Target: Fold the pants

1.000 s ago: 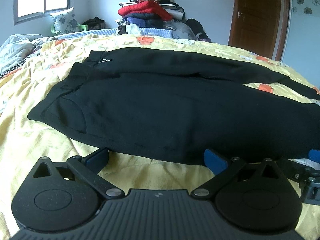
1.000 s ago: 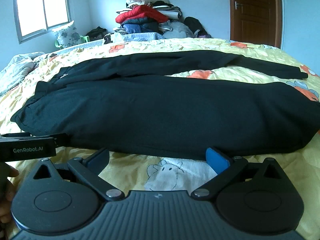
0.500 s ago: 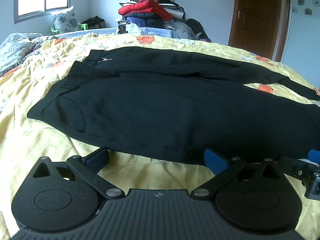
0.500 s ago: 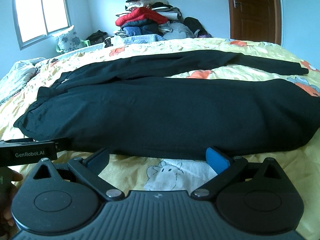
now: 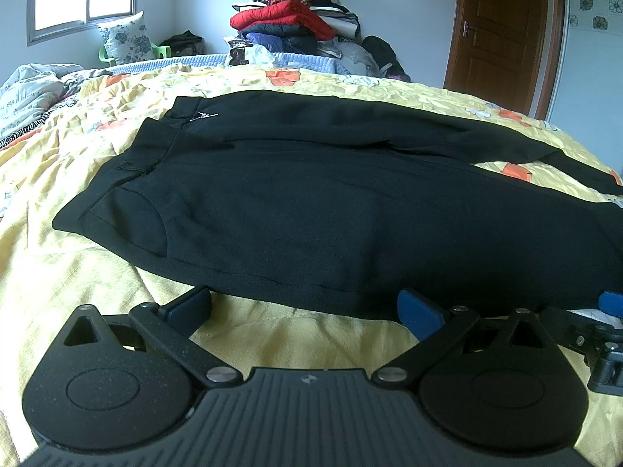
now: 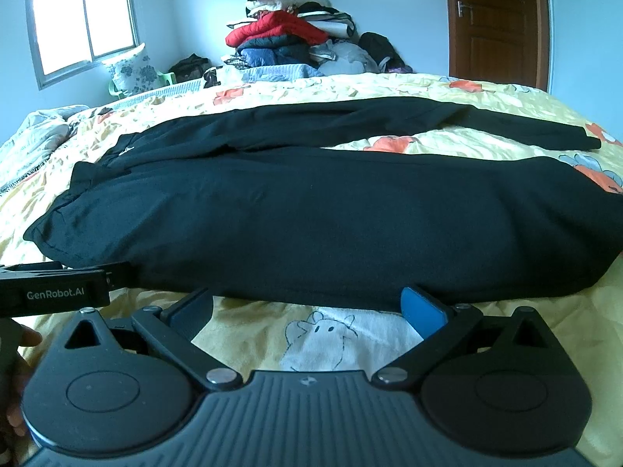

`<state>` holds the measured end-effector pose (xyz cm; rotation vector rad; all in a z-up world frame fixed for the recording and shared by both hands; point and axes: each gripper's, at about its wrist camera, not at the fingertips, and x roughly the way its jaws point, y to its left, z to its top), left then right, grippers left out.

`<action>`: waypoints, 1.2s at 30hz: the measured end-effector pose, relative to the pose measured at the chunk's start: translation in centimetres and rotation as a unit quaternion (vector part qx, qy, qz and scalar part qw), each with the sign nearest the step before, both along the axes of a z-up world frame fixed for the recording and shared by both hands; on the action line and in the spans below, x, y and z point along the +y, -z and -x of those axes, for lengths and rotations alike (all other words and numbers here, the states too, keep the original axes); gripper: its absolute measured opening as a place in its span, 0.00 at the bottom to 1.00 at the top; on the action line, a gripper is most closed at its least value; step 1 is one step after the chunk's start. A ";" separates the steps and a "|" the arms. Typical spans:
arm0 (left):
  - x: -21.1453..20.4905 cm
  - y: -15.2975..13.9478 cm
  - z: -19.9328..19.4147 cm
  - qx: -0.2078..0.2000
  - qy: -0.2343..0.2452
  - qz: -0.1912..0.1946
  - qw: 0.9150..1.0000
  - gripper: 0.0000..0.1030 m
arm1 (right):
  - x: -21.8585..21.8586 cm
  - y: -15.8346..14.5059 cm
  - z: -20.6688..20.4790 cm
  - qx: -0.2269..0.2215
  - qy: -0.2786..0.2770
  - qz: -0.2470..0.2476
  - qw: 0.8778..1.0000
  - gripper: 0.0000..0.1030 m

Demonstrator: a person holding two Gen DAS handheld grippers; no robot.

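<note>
Black pants (image 5: 331,210) lie flat on the yellow bedspread, waistband to the left, both legs running right. My left gripper (image 5: 305,307) is open, its blue pads at the near hem of the closer leg, close to the hip. The same pants (image 6: 311,218) fill the right wrist view, where the far leg ends at a cuff on the right. My right gripper (image 6: 307,309) is open too, at the near edge of the closer leg further toward the cuff. Nothing sits between either pair of fingers.
A yellow floral bedspread (image 5: 58,280) covers the bed. A heap of clothes (image 5: 300,27) rises behind it, with a brown door (image 5: 502,31) on the right and a window (image 6: 81,19) on the left. The other gripper's body (image 6: 54,292) and a hand (image 6: 15,350) show left.
Both grippers have eased slightly closer to the near edge of the pants. Both stay open and the pants have not moved.
</note>
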<state>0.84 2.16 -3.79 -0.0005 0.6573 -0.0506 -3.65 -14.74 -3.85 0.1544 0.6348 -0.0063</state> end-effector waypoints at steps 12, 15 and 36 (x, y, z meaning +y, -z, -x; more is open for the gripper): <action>0.0 0.0 0.0 0.000 0.000 0.001 1.000 1.00 | 0.4 -0.1 -0.2 0.014 -0.010 0.023 1.000 1.00; 0.4 -0.2 0.4 -0.004 0.002 0.014 1.000 0.98 | -0.4 -1.1 0.3 0.012 -0.050 -0.023 0.998 1.00; 5.3 -5.0 -4.1 -0.036 -0.044 -0.001 0.998 0.99 | 2.7 -9.3 -24.7 -0.068 -0.356 0.097 0.927 1.00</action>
